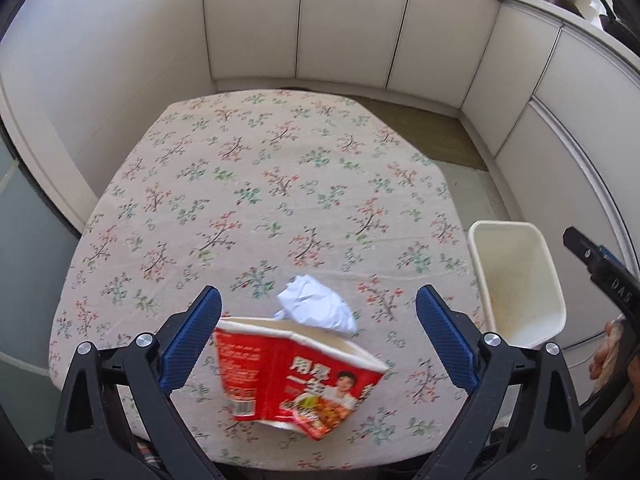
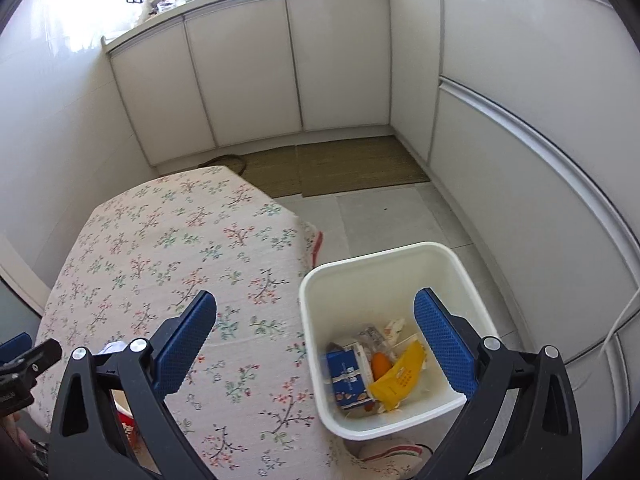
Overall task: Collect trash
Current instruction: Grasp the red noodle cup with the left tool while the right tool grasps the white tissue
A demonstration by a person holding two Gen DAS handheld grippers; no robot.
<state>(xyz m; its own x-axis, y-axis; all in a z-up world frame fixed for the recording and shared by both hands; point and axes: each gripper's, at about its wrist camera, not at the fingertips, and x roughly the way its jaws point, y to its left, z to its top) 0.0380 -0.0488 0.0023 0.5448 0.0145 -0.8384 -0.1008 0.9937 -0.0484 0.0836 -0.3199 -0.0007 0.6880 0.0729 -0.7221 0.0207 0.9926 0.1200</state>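
The white waste bin (image 2: 394, 344) stands on the floor just beside the cloth-covered surface (image 2: 168, 248) and already holds several pieces of trash: a blue carton (image 2: 346, 376), a yellow packet (image 2: 400, 374), something orange (image 2: 380, 364) and some pale wrappers. By that showing the collecting is well under way.

Two things are left on the floral cloth. A crushed red instant-noodle cup (image 1: 296, 376) lies on its side near the front edge, and a crumpled white paper ball (image 1: 316, 306) sits just behind it, touching or almost touching its rim.

The left gripper (image 1: 318, 340) hovers over the cup with its blue fingers (image 1: 192, 340) spread wide on either side, holding nothing. The right gripper (image 2: 316, 344) hangs above the bin's near-left wall, its fingers equally wide apart and empty.

The cup looks like the next piece, then the paper; both must still travel right to the bin.
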